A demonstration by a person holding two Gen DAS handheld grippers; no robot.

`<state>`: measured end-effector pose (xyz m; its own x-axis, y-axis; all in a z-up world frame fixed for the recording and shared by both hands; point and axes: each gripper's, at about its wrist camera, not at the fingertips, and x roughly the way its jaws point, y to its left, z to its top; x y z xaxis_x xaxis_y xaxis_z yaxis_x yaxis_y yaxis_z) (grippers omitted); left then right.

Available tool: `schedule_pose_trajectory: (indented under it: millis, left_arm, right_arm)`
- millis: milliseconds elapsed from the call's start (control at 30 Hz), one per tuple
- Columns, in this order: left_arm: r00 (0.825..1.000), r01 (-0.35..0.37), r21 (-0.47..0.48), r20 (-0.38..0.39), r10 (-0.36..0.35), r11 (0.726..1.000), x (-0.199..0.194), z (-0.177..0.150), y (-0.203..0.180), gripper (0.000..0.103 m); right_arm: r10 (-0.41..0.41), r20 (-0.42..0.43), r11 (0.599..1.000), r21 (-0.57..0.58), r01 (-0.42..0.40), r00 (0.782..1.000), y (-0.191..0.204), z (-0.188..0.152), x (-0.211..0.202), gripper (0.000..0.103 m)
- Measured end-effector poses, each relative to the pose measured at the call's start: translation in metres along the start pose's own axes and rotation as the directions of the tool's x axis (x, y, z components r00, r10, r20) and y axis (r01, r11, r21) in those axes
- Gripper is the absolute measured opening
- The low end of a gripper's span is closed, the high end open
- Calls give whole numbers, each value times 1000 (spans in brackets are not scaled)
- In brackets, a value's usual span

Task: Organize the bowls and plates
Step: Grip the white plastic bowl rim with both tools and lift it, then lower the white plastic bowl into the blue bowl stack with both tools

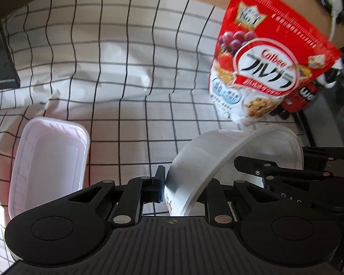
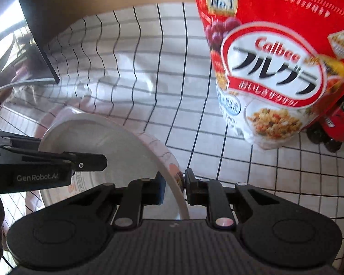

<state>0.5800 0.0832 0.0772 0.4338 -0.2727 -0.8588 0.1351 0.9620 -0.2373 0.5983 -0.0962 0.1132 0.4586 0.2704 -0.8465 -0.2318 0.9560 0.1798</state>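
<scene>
A white round bowl (image 1: 208, 160) is held tilted above the checked tablecloth by both grippers. My left gripper (image 1: 183, 188) is shut on the bowl's near rim. My right gripper (image 2: 174, 189) is shut on the opposite rim of the same bowl (image 2: 117, 142). The right gripper shows from the side in the left wrist view (image 1: 263, 171), and the left gripper shows at the left of the right wrist view (image 2: 87, 162). A white rectangular tray (image 1: 48, 162) lies on the cloth to the left, apart from the bowl.
A red cereal bag (image 1: 268, 59) stands at the right, also large in the right wrist view (image 2: 279, 64), with a red packet (image 1: 302, 96) behind it. A dark monitor (image 2: 18, 36) stands at the back left. The checked tablecloth (image 1: 126, 68) covers the table.
</scene>
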Motion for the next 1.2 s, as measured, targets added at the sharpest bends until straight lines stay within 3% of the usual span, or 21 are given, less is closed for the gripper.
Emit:
schedule_pose_trajectory:
  millis: [200,367,567,700,833,1067,1200]
  left_arm:
    - [996,78,-11,42,-77,997,-27,9,1,19]
    - [988,134,44,68,-137,990,-46,10,-15,19]
    - [974,213,98,63,-219,972,-62,7,-33,20]
    - [959,279,123,15,-283,952,-64,-1,-51,19]
    - [943,327,104,-96,-318,939,-57,-21,-75,21]
    - [911,329,49,-279,-303,943,-20,-64,-116,22]
    - [915,269,-24,-305,-264,963,3,-89,-117,28]
  right_arm:
    - [-44,83,999,12,44,996,12,3,-42,17]
    - [-110,155,994,44,104,982,17,-1,-80,17]
    - [-168,185,984,96,152,968,15,-13,-114,17]
    - [-221,197,973,103,204,955,12,-23,-138,17]
    - [-225,181,973,83,213,957,-5,-39,-153,17]
    - [-94,67,991,101,87,993,-66,-65,-151,17]
    - [-41,-40,994,98,45,998,-93,-86,-116,17]
